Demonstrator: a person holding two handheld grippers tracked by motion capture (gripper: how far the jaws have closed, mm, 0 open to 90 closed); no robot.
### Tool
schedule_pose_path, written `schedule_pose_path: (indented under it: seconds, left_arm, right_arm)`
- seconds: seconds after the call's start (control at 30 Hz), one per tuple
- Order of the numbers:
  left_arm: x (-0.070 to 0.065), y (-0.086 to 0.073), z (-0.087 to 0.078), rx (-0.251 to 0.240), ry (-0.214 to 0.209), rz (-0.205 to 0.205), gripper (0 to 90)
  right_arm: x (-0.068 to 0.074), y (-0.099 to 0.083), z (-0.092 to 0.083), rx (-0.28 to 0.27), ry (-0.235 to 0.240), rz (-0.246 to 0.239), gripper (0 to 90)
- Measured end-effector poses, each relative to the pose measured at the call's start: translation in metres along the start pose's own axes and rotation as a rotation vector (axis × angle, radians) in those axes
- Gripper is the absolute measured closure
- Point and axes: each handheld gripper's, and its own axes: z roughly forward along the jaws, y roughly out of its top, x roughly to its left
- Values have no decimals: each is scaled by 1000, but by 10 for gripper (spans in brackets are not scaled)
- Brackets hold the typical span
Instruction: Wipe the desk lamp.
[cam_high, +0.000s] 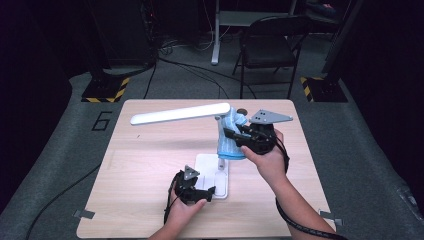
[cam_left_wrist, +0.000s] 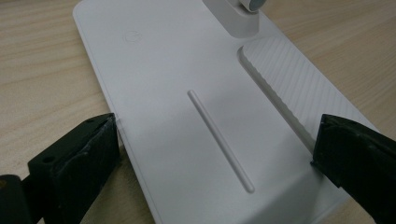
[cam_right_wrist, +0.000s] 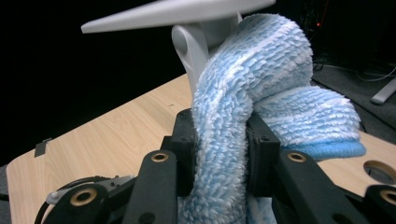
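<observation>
The right gripper (cam_high: 235, 136) has its jaws pinched tight on a fluffy blue cloth (cam_right_wrist: 261, 93), held against the upright neck (cam_right_wrist: 189, 51) of a white desk lamp (cam_high: 180, 113) near the hinge. The cloth is soft, light and floppy (best taken in a bunched fold, as here). The left gripper (cam_high: 202, 192) straddles the lamp's flat base (cam_left_wrist: 187, 70), jaws touching both edges to steady it; the base looks smooth and stiff, the lamp likely top-heavy.

Fluffy blue cloth (cam_right_wrist: 261, 93) — bunched against upright white lamp (cam_high: 220, 145) stem — flat base on table.
</observation>
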Motion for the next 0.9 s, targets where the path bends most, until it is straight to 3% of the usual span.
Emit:
schedule_pose_path:
  seconds: [0.47,0.9]
  left_arm:
    - [1,0,0,5,0,7,4]
    - [1,0,-1,7,-2,10,4]
  right_arm:
    - [-14,-56,21,68,-3,75,692]
    - [-26,-108,43,199,-4,172,691]
